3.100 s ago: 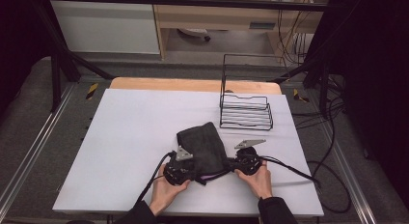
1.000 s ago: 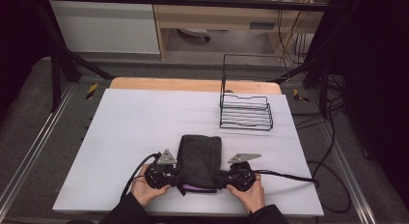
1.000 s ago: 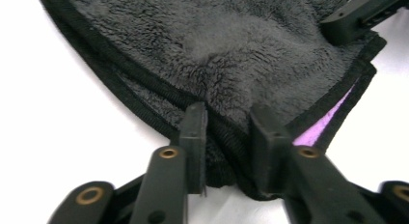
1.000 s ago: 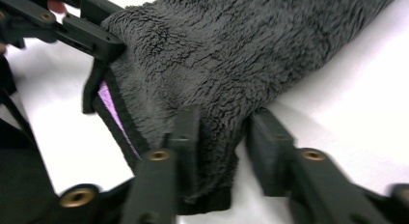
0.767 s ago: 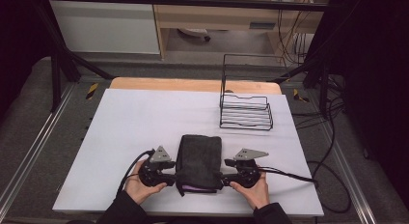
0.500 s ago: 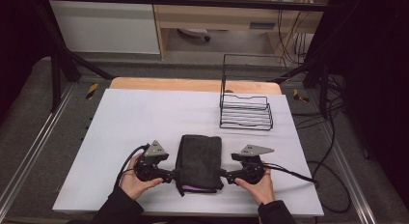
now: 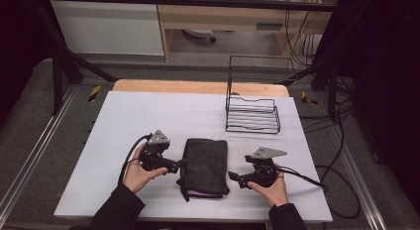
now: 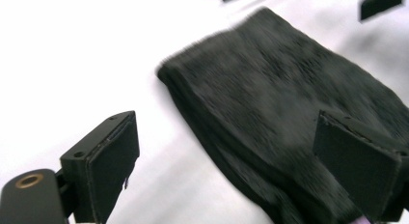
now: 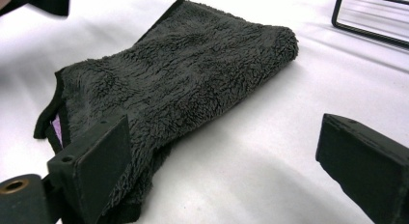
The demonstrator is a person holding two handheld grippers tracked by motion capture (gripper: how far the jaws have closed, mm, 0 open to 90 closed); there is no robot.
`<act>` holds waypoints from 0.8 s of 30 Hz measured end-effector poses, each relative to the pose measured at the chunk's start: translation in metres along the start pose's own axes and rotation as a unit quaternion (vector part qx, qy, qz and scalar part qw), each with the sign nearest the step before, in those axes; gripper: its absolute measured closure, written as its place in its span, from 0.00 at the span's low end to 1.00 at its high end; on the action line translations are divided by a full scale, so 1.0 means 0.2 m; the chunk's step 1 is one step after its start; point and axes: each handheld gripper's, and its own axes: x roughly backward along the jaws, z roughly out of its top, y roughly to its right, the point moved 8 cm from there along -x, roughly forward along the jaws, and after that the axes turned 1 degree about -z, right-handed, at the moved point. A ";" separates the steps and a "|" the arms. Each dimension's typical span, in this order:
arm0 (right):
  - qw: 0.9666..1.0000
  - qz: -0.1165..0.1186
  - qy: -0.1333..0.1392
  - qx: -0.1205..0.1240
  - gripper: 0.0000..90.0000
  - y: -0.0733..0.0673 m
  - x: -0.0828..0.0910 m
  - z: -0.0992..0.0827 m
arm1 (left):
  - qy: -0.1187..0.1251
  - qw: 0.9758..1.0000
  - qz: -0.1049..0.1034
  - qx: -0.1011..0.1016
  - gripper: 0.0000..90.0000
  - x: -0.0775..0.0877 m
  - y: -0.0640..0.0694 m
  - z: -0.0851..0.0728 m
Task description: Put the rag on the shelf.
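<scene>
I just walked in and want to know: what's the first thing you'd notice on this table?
A fluffy black folded towel lies near the front of the white table, between two hand-held grippers. The left gripper and right gripper flank it, jaws open. A black wire rack stands farther back on the right.

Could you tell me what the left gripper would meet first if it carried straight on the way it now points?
Most likely the folded dark grey fleece towel: the left gripper, jaws open, points at its near long edge from just beside it. Whether they touch is unclear.
</scene>
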 end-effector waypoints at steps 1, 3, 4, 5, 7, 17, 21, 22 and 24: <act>1.000 -0.001 0.000 0.001 0.06 0.00 0.00 0.00 | 0.002 1.000 0.004 0.002 0.11 -0.01 -0.01 0.01; 1.000 -0.003 0.000 0.002 0.06 0.00 0.00 0.00 | 0.007 1.000 0.010 0.007 0.12 -0.03 -0.03 0.04; 1.000 -0.003 0.000 0.004 0.06 0.00 0.01 0.00 | 0.009 1.000 0.014 0.011 0.13 -0.04 -0.04 0.05; 1.000 -0.004 -0.001 0.004 0.06 0.00 0.01 0.00 | 0.008 1.000 0.017 0.013 0.14 -0.05 -0.05 0.06; 1.000 -0.004 -0.002 0.003 0.06 0.00 0.01 -0.01 | 0.009 0.999 0.026 0.016 0.15 -0.07 -0.07 0.08; 1.000 -0.004 -0.003 0.002 0.06 0.00 0.00 -0.01 | 0.002 0.998 0.043 0.038 0.28 -0.21 -0.12 0.13; 1.000 -0.004 -0.005 0.002 0.06 0.00 0.00 -0.01 | -0.015 0.998 0.047 0.045 0.37 -0.28 -0.14 0.11; 1.000 -0.004 -0.007 0.002 0.06 0.00 0.00 -0.01 | -0.019 0.998 0.044 0.048 0.39 -0.30 -0.15 0.10; 1.000 -0.004 -0.007 0.002 0.06 0.00 0.00 -0.01 | -0.027 0.997 0.041 0.055 0.45 -0.33 -0.15 0.09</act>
